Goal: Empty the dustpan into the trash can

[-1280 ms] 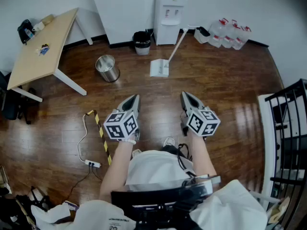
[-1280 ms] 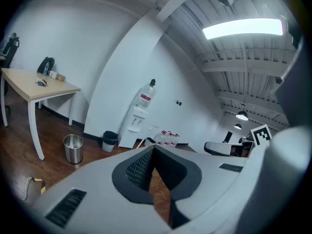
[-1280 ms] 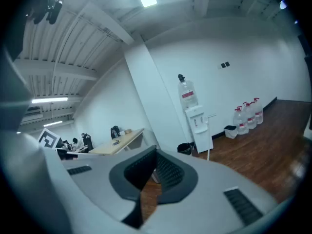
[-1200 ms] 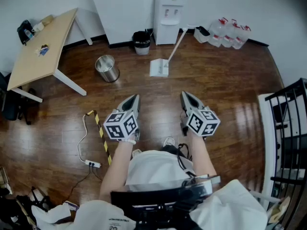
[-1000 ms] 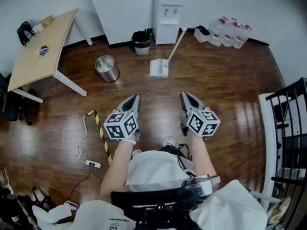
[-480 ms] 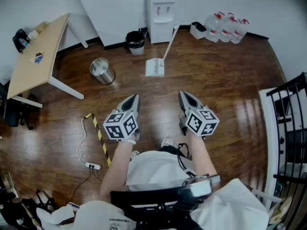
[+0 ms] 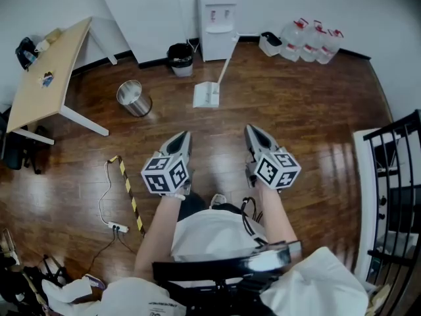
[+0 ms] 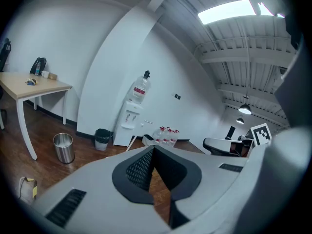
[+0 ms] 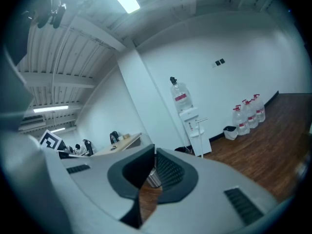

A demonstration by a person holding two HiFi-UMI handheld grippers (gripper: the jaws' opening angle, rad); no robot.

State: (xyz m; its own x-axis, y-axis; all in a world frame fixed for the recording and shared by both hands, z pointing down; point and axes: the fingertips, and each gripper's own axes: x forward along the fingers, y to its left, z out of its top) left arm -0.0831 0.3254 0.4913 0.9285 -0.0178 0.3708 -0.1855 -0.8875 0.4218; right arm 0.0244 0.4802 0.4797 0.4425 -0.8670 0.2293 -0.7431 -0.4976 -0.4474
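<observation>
A white dustpan is set flat on the floor, well ahead of both grippers; its contents cannot be told; its long handle is slanted up-right; a steel trash can is stood upright to its left, apart; the left gripper is held pressed together, empty; the right gripper, nearly together, has just been opening, nothing between.

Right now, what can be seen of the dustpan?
The dustpan is white, plastic by the look, with a flat square pan and a long thin handle. The pan sits on the wooden floor in front of the water cooler; the handle slants up toward the cooler's side, though contact cannot be judged. Nothing else touches it, and any contents are too small to see.
</observation>
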